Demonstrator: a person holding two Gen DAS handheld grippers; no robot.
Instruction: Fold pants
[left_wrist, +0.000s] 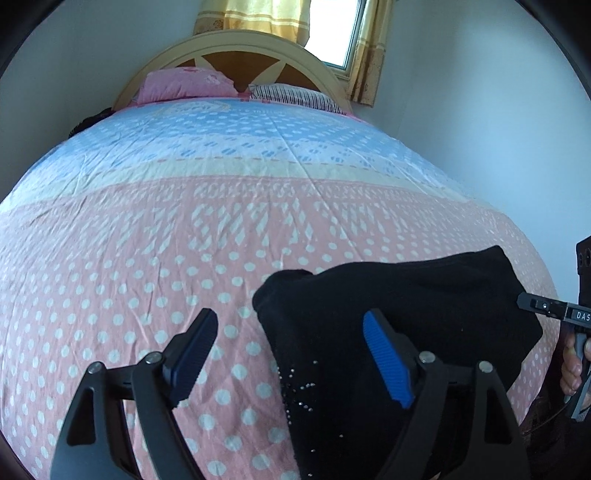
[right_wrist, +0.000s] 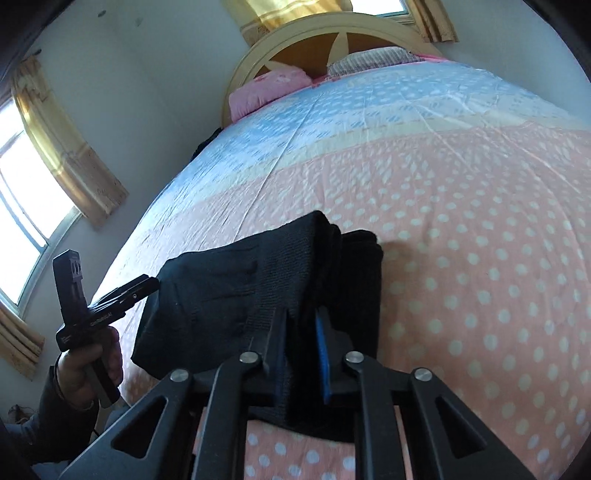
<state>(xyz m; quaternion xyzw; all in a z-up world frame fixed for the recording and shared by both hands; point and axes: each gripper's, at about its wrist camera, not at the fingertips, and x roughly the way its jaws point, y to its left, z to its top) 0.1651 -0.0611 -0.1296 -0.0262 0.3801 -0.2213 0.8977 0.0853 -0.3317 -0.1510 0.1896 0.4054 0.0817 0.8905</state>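
The black pants (left_wrist: 424, 306) lie folded into a thick bundle on the pink dotted bedspread (left_wrist: 147, 258), near its front edge. My left gripper (left_wrist: 290, 315) is open above the bundle's left edge, its right finger (left_wrist: 384, 354) over the cloth and its left finger over bare bedspread. In the right wrist view my right gripper (right_wrist: 300, 314) is shut on a fold of the pants (right_wrist: 229, 291) at the near side. The right gripper's tip (left_wrist: 524, 301) shows at the bundle's right edge. A hand holds the left gripper (right_wrist: 151, 284), whose tip is at the bundle's left corner.
The bed runs away to a cream and brown headboard (left_wrist: 236, 55) with a pink pillow (left_wrist: 184, 85) and a striped pillow (left_wrist: 295, 94). Yellow curtains and windows are behind it (left_wrist: 332, 26) and on the side wall (right_wrist: 66, 147). White walls flank the bed.
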